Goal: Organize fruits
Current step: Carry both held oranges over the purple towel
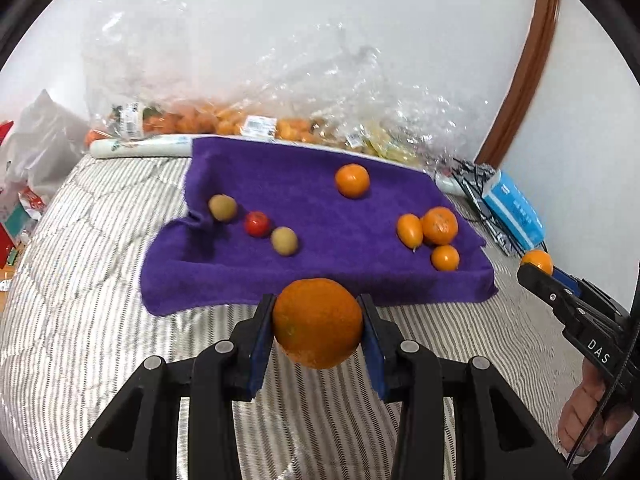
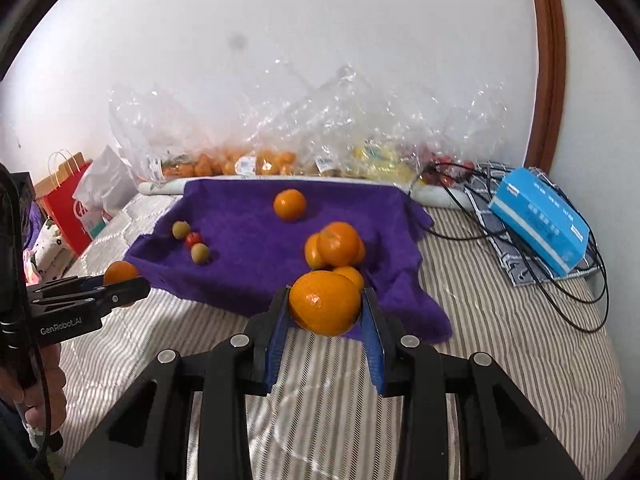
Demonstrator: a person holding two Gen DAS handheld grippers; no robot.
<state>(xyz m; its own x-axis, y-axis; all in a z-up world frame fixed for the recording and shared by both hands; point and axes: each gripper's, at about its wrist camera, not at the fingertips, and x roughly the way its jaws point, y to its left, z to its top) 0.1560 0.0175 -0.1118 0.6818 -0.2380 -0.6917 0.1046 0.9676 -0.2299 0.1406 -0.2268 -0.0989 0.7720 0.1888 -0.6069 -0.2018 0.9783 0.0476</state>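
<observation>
Each gripper holds an orange above the striped bed cover, in front of the purple towel.

Our left gripper has its jaws partly spread and pressed on a large orange; our right gripper is closed down tight on a smaller orange. On the purple towel, seen from the left wrist, a lone mandarin lies at twelve o'clock, a cluster of three orange fruits at three o'clock, and two kiwis either side of a small red fruit at nine o'clock. Clear bags of fruit line the wall behind. A blue box lies well apart at the right.
</observation>
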